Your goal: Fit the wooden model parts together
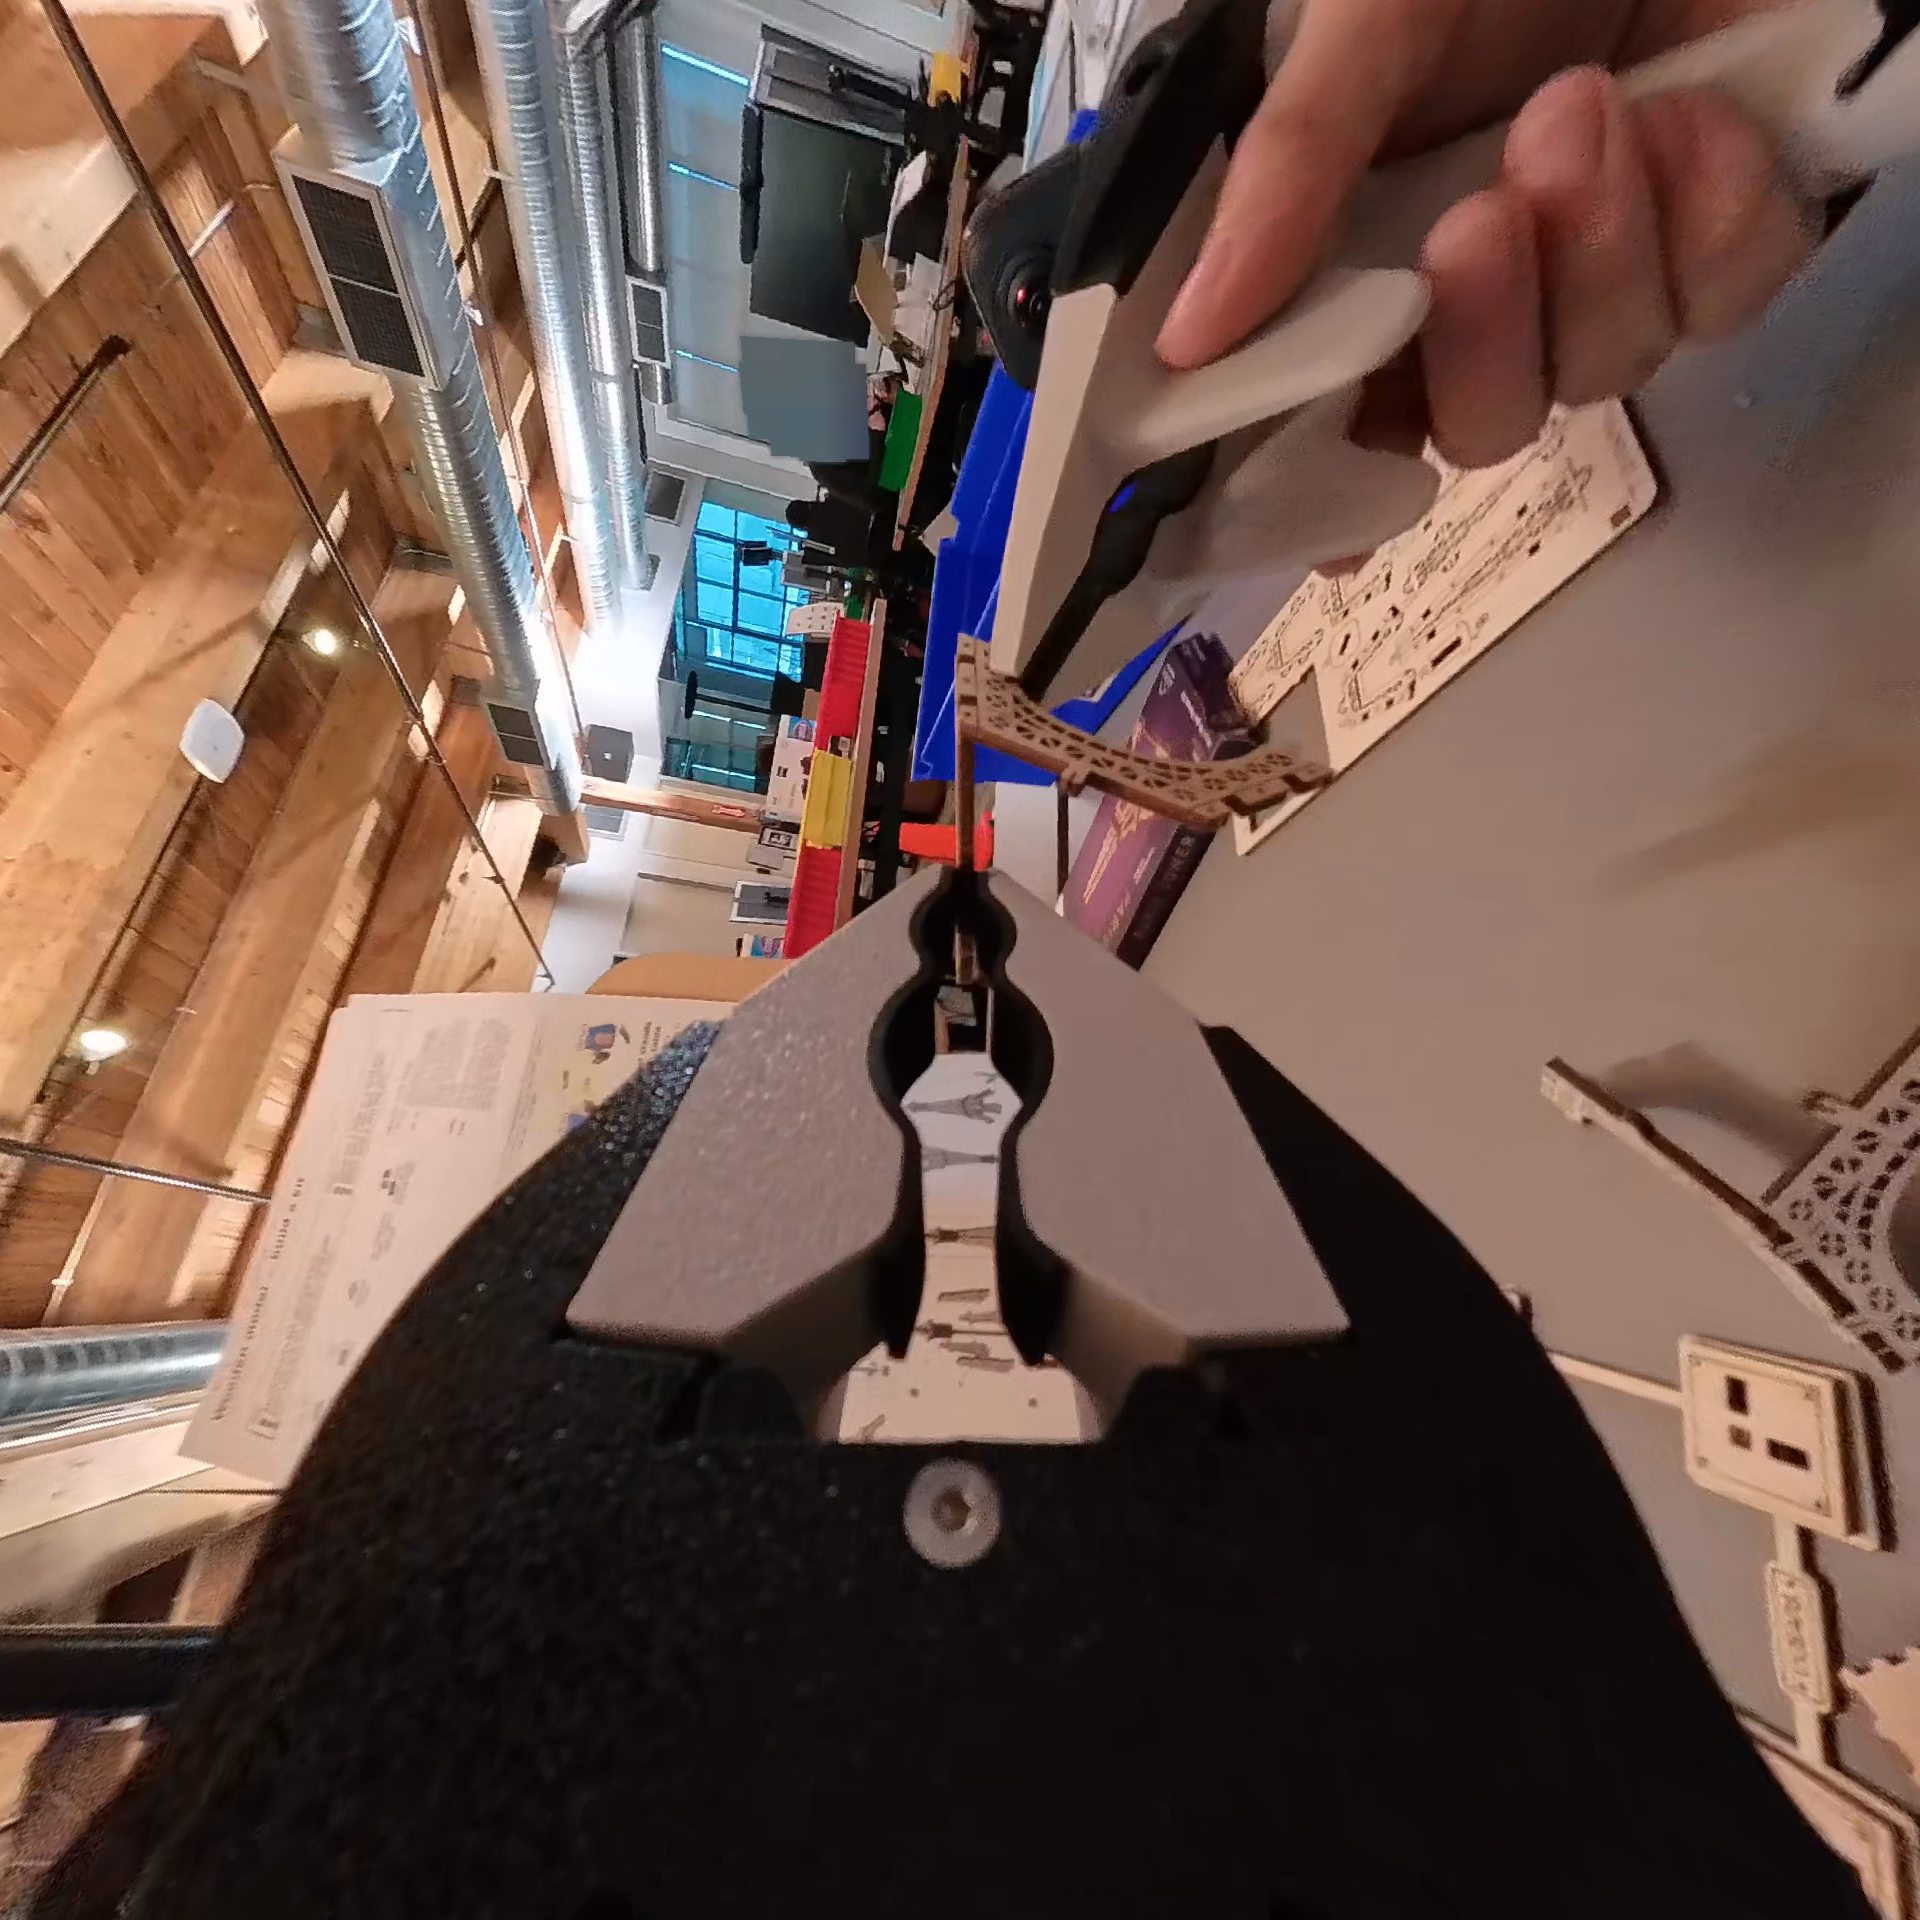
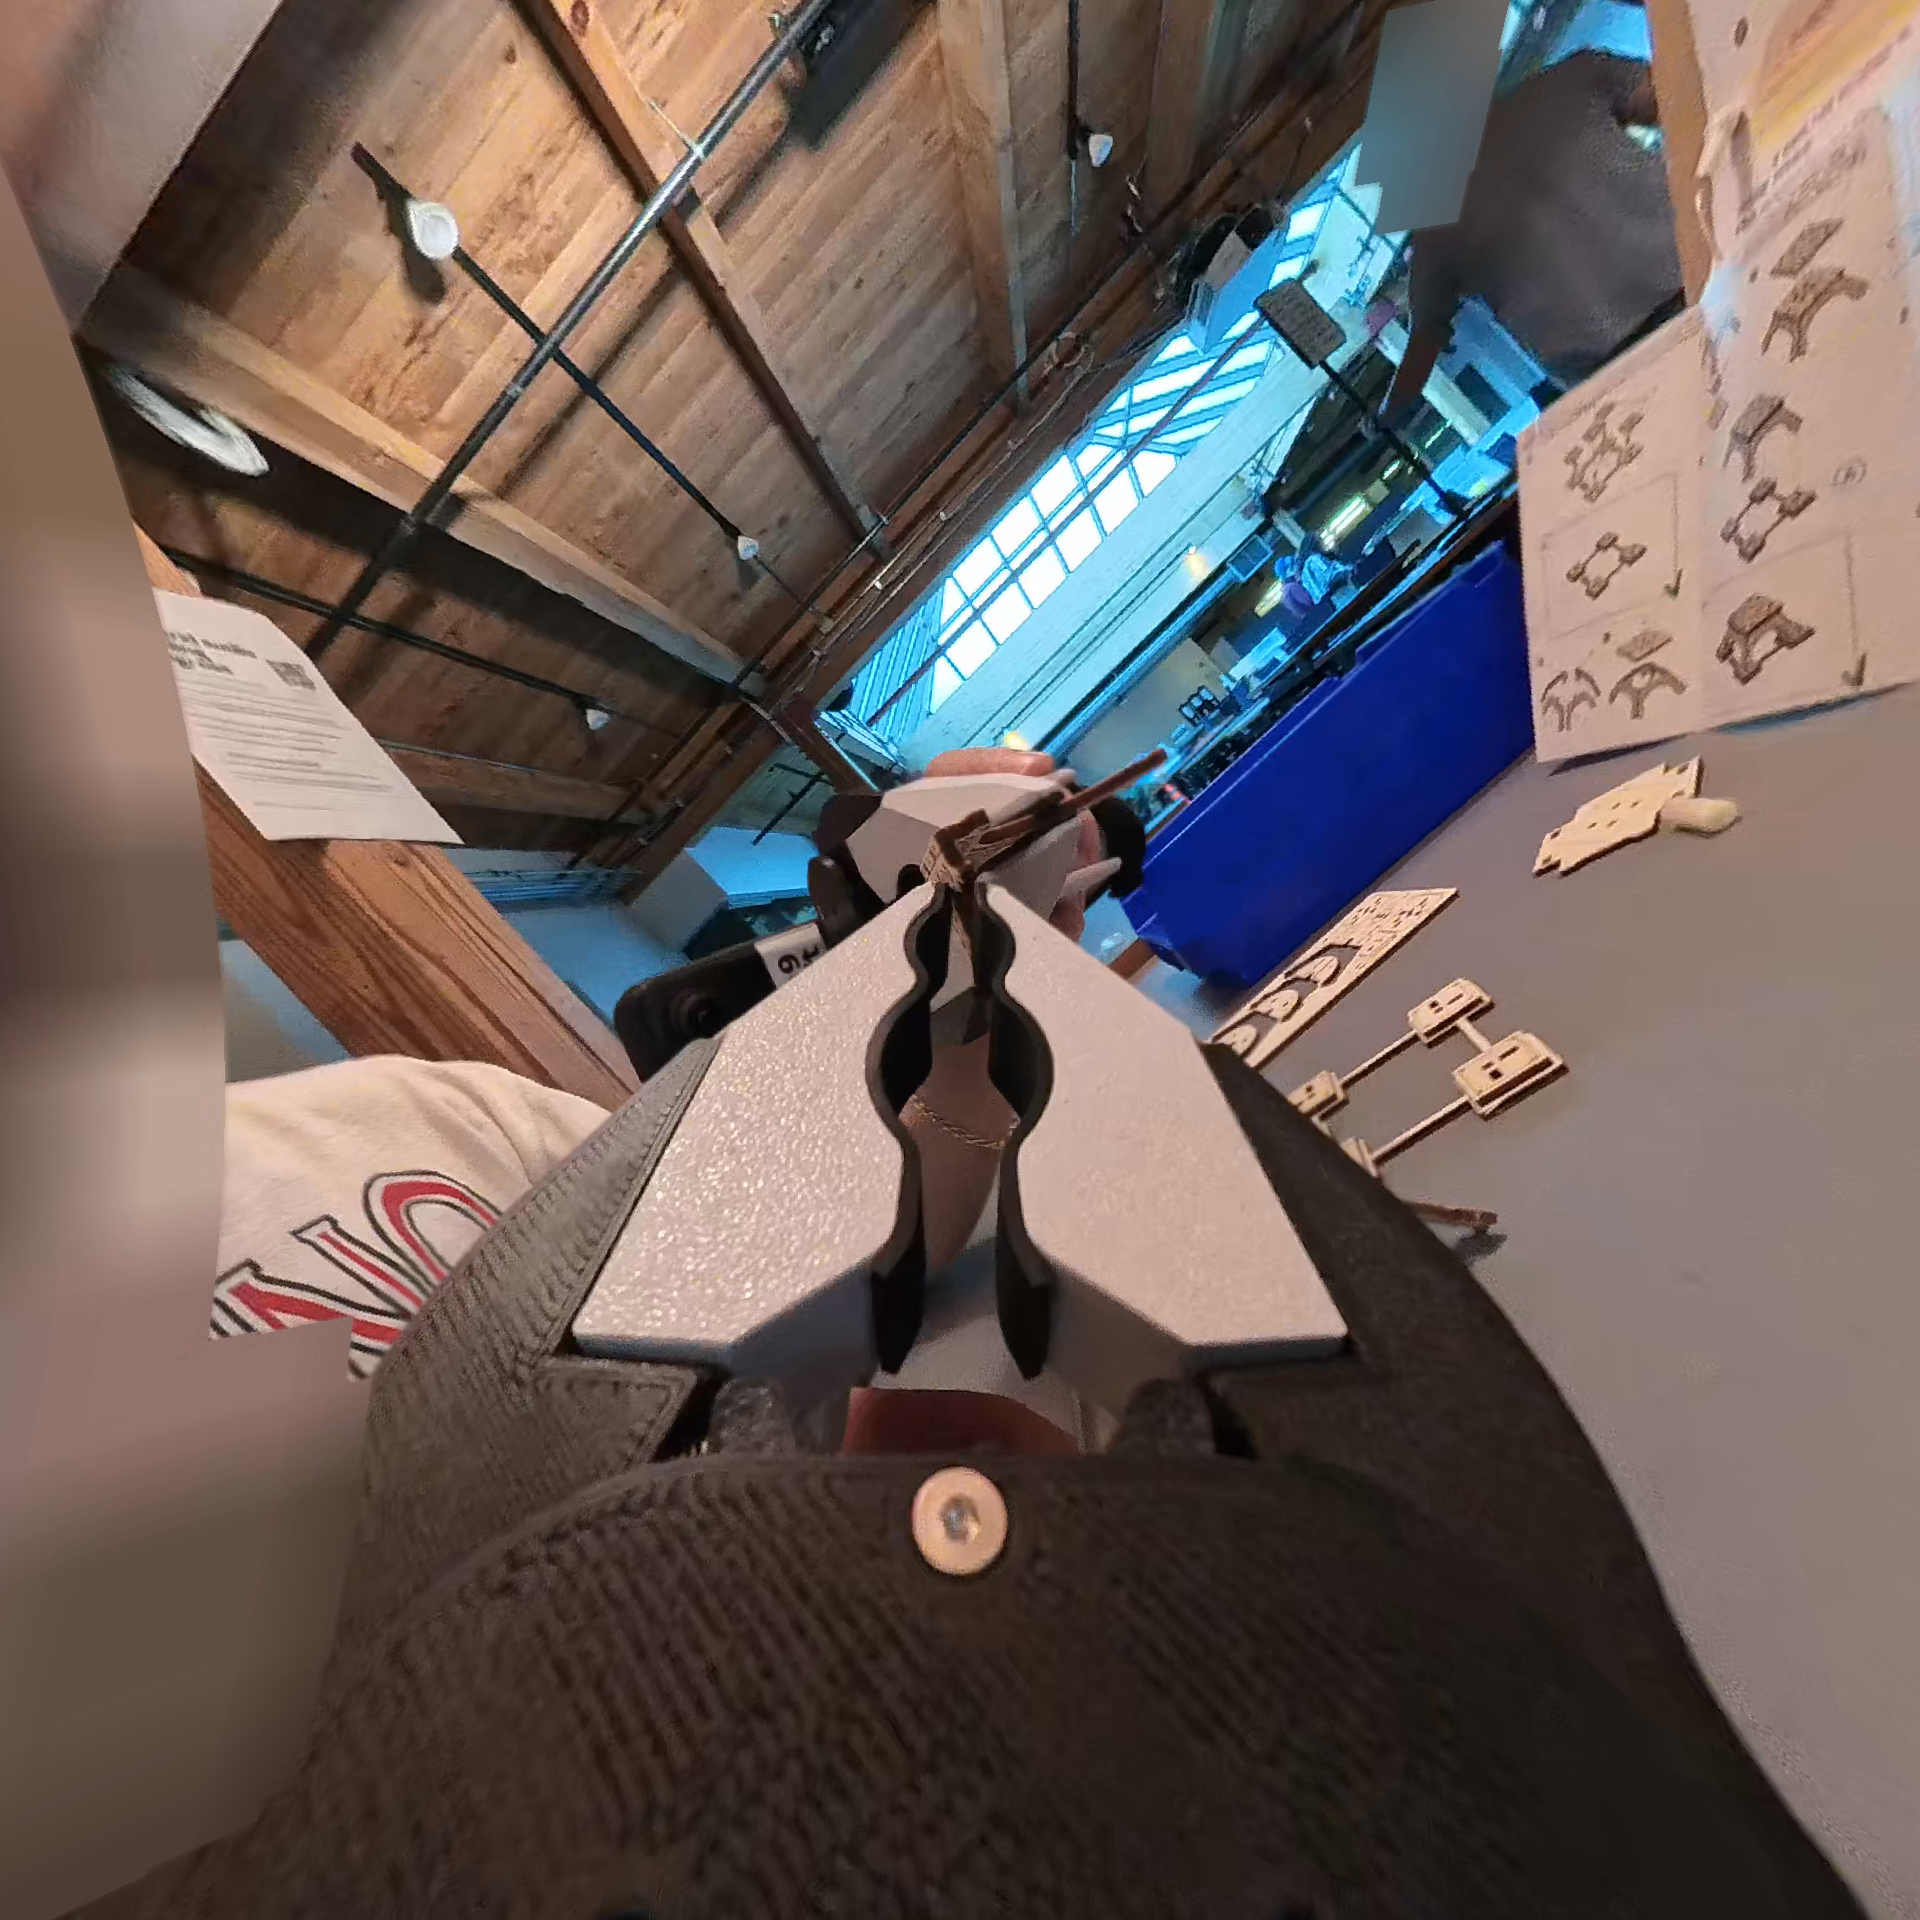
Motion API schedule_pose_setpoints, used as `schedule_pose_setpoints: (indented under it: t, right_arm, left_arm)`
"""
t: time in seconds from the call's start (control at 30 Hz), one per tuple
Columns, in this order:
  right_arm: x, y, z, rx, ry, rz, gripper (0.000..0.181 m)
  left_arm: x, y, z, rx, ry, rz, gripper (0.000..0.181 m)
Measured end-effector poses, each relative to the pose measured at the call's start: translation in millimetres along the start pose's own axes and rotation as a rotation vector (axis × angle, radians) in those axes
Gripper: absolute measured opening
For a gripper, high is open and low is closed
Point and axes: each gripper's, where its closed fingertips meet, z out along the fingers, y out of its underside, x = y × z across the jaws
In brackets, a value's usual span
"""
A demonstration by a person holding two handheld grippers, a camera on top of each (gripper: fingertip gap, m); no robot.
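In the left wrist view my left gripper (image 1: pixel 968 885) is shut on a thin wooden part (image 1: pixel 966 800), seen edge-on and standing up from the fingertips. Its top meets a brown lattice arch part (image 1: pixel 1132 764) at a right angle. The right gripper (image 1: pixel 1023 681), held by a hand, is shut on the arch's upper left end. In the right wrist view my right gripper (image 2: pixel 961 896) is shut on the lattice part (image 2: pixel 961 852). The left gripper (image 2: pixel 997 821) sits just beyond it, tip to tip. Both are raised above the grey table (image 1: pixel 1558 935).
A cut-out wooden sheet (image 1: pixel 1455 582) and a purple box (image 1: pixel 1153 821) lie behind the parts. A lattice sub-assembly (image 1: pixel 1860 1216) and square frame parts (image 1: pixel 1777 1455) lie at right. A blue bin (image 2: pixel 1351 800), an instruction sheet (image 2: pixel 1714 499) and a flat plate (image 2: pixel 1631 821) also show. Both grippers' tips are close together, under 4 cm apart.
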Motion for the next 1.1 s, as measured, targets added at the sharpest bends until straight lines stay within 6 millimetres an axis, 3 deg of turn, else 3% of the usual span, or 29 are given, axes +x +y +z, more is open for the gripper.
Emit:
schedule_pose_setpoints:
  t: [0.2, 0.37, 0.4, 0.43, 0.5, 0.63, 0.73, 0.8, 0.87, 0.93, 1.1]
  right_arm:
    - [9, 2, -3, 0.016, -0.003, 0.147, 0.000]
    - [7, 2, -4, 0.014, -0.008, 0.141, 0.000]
    - [8, 1, -4, 0.010, 0.000, 0.123, 0.010]
    - [9, 0, -4, 0.002, 0.018, 0.092, 0.024]
    - [11, 2, -7, -0.059, 0.078, -0.034, 0.033]
    - [38, 27, -27, -0.411, 0.338, -0.559, 0.052]
    - [54, 36, -48, -0.600, 0.440, -0.847, 0.058]
    - [55, 36, -53, -0.619, 0.450, -0.854, 0.066]
    - [53, 37, -51, -0.608, 0.430, -0.857, 0.059]
    - [54, 39, -48, -0.618, 0.430, -0.890, 0.051]
    - [67, 59, -47, -0.753, 0.466, -0.949, 0.053]
  left_arm:
    - [3, 5, 2, -0.045, -0.011, 0.093, 0.000]
    - [5, 7, 4, -0.036, 0.007, 0.002, 0.000]
    - [7, 10, 5, -0.048, 0.026, -0.032, 0.000]
    - [12, 15, 6, -0.068, 0.058, -0.075, 0.000]
    - [26, 21, 6, -0.086, 0.174, -0.192, 0.000]
    - [65, 21, 2, -0.109, 0.502, -0.440, 0.000]
    - [88, 25, 0, -0.169, 0.670, -0.480, 0.000]
    - [106, 25, -4, -0.204, 0.788, -0.453, 0.000]
    - [118, 22, -3, -0.218, 0.847, -0.401, 0.000]
    - [122, 20, 1, -0.218, 0.861, -0.346, 0.000]
    - [126, 20, 1, -0.239, 0.887, -0.347, 0.009]
